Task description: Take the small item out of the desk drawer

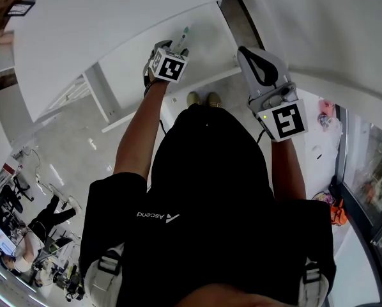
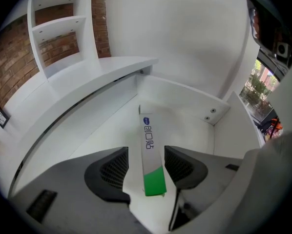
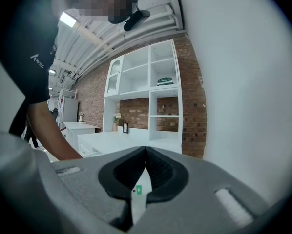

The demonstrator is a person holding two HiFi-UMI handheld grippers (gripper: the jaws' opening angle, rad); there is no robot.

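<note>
Left gripper view pretty much tells the story: the slim box [image 2: 148, 140], white with a green end, lies flat on the floor of the open drawer [image 2: 195, 106]. Its long axis runs straight away from the left gripper [image 2: 146, 162], in line with the fingers. The green end sits right between the 2 fingers [image 2: 112, 172] and the far end points at the drawer's back edge. The back corner with the screwed-on bracket [image 2: 212, 113] is off to the right.

The fingers are spread about as wide as they go. From what I can see neither pad is pressing on the box, so it's bracketed, not gripped.

Head view agrees: the left gripper [image 1: 168, 56] is over the drawer under the front edge of the desk [image 1: 114, 24]. The right gripper [image 1: 258, 66] hangs off to the side, nowhere near the box. Its own view shows the fingers closed tip to tip on nothing, pointing out at the room.

So my read is this is the left one's job. Since the box already lines up with the fingers, it looks like it only needs a squeeze across the narrow width and then a lift clear of the drawer walls.
</note>
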